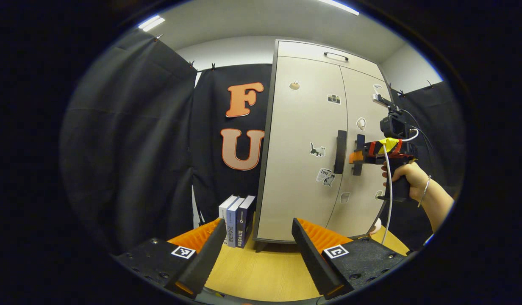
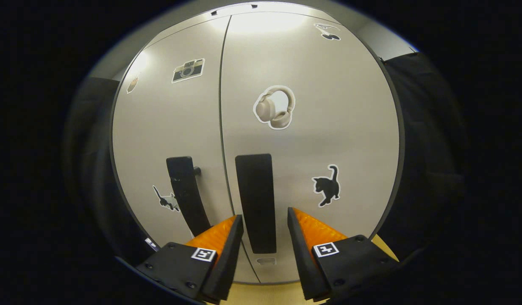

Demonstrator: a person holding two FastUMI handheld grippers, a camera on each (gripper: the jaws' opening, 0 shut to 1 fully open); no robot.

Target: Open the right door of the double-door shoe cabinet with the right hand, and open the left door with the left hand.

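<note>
- Right gripper [image 2: 265, 226] is at the cabinet front with its fingers spread to either side of the right door handle [image 2: 255, 202]; the black bar stands in the gap, and whether either pad touches it cannot be told.
- In the left gripper view the right gripper [image 1: 357, 155] shows from the side, held by a hand [image 1: 403, 178], its tips at the right door handle [image 1: 359, 154].
- Right door [image 2: 312, 140] lies flush beside the left door [image 2: 176, 127]; both are closed, with the seam just left of the handle.
- Left door handle [image 2: 185, 192] stands just beyond the seam, outside the fingers.
- Left gripper [image 1: 257, 250] is wide open and holds nothing, well back from the shoe cabinet [image 1: 312, 144] above the wooden table [image 1: 261, 271].
- Left door handle [image 1: 340, 151] is far ahead of it, up and to the right.
- Books [image 1: 237, 220] stand upright beside the cabinet's left foot.
</note>
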